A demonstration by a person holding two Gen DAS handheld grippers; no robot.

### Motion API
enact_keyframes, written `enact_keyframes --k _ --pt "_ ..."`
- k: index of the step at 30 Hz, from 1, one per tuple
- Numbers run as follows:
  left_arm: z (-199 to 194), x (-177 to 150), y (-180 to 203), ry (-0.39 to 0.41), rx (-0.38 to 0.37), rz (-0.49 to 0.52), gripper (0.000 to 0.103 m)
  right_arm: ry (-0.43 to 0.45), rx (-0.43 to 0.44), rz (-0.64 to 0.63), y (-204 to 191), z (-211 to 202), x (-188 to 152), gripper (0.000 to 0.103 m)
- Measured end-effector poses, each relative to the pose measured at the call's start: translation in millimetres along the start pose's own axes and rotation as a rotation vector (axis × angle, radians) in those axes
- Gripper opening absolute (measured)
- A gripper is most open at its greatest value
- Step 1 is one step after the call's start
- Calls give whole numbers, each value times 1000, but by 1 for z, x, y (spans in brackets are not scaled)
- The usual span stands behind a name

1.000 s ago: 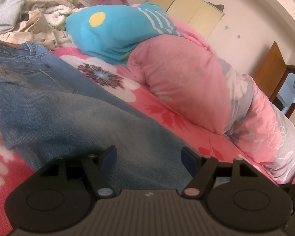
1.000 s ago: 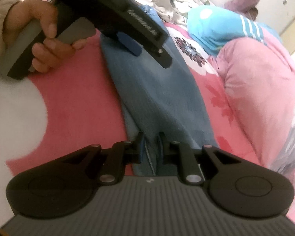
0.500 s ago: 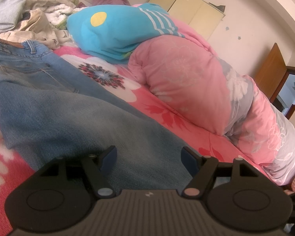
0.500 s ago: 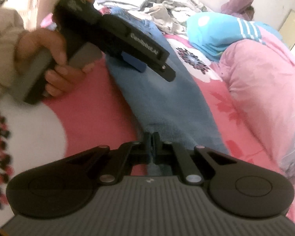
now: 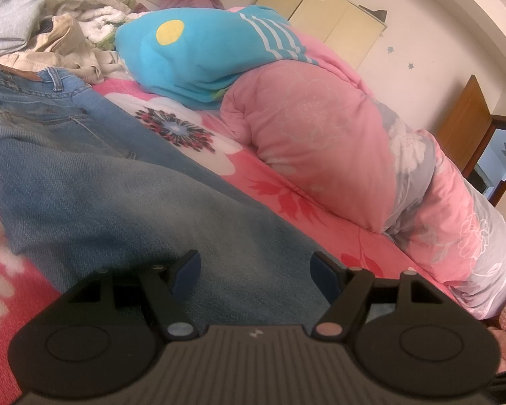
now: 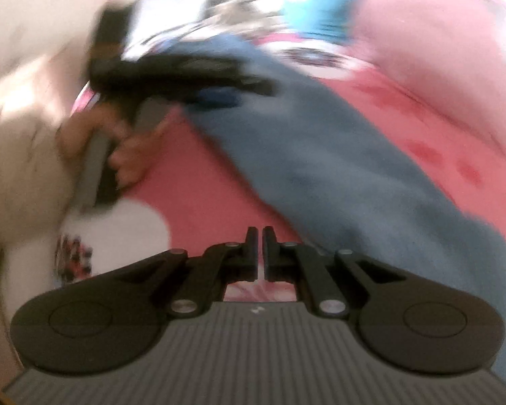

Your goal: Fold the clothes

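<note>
The faded blue denim jeans (image 5: pixel 94 182) lie spread on the pink floral fleece bedsheet (image 5: pixel 3 270), waistband with its brown leather patch toward the pile of cream and white laundry (image 5: pixel 67 33) at the head of the bed, 1 leg running down toward the cameras. The cloth looks worn and pale along the thigh, with a seam and a pocket edge showing near the top. Beside the jeans lie a turquoise pillow with a yellow dot and white stripes (image 5: pixel 199 57) and a rolled pink and grey floral quilt (image 5: pixel 337 148).

The left gripper (image 5: pixel 254 270) hovers over the jean leg, its 2 blue-padded fingers well apart with nothing between them, exactly as 1 second ago. In the right wrist view a hand (image 6: pixel 124 155) holds that gripper's handle.

The right gripper (image 6: pixel 259 253) has its jaws together with only a sliver of gap and no cloth visible in it; 1 second ago they stood slightly apart astride the hem. Its view is now blurred and has rolled, the jean leg (image 6: pixel 337 155) running off to the right of the fingers
</note>
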State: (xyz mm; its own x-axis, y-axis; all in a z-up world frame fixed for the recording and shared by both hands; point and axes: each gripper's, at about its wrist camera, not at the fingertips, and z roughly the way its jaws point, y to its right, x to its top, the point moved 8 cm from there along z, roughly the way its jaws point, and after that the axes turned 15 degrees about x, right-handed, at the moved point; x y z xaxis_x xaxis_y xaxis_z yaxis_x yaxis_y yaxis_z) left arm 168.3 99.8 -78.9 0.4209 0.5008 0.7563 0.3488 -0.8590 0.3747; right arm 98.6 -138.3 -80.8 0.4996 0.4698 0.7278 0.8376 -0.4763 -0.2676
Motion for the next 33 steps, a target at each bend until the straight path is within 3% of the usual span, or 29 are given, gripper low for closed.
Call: enact_keyframes --k 4,9,14,17,27,28,30,33 --pt "0 0 0 1 1 1 73 217 -16 420 39 -35 -23 6" --pt "-1 -1 0 5 4 6 73 427 -38 866 80 -72 -72 20" --pt "-1 -1 -1 8 5 8 73 650 65 1218 97 -86 -115 23" --pt "-1 -1 0 10 6 11 73 721 100 1306 97 -83 -129 22" --pt "-1 -1 0 9 5 12 73 805 138 1415 102 -86 -133 25" --pt "-1 -1 0 9 5 11 73 818 138 1417 102 -87 -132 23" --pt "0 -1 0 8 4 10 73 830 123 1400 99 -89 -131 4" --pt "0 -1 0 8 5 12 73 857 99 1353 94 -98 -126 1"
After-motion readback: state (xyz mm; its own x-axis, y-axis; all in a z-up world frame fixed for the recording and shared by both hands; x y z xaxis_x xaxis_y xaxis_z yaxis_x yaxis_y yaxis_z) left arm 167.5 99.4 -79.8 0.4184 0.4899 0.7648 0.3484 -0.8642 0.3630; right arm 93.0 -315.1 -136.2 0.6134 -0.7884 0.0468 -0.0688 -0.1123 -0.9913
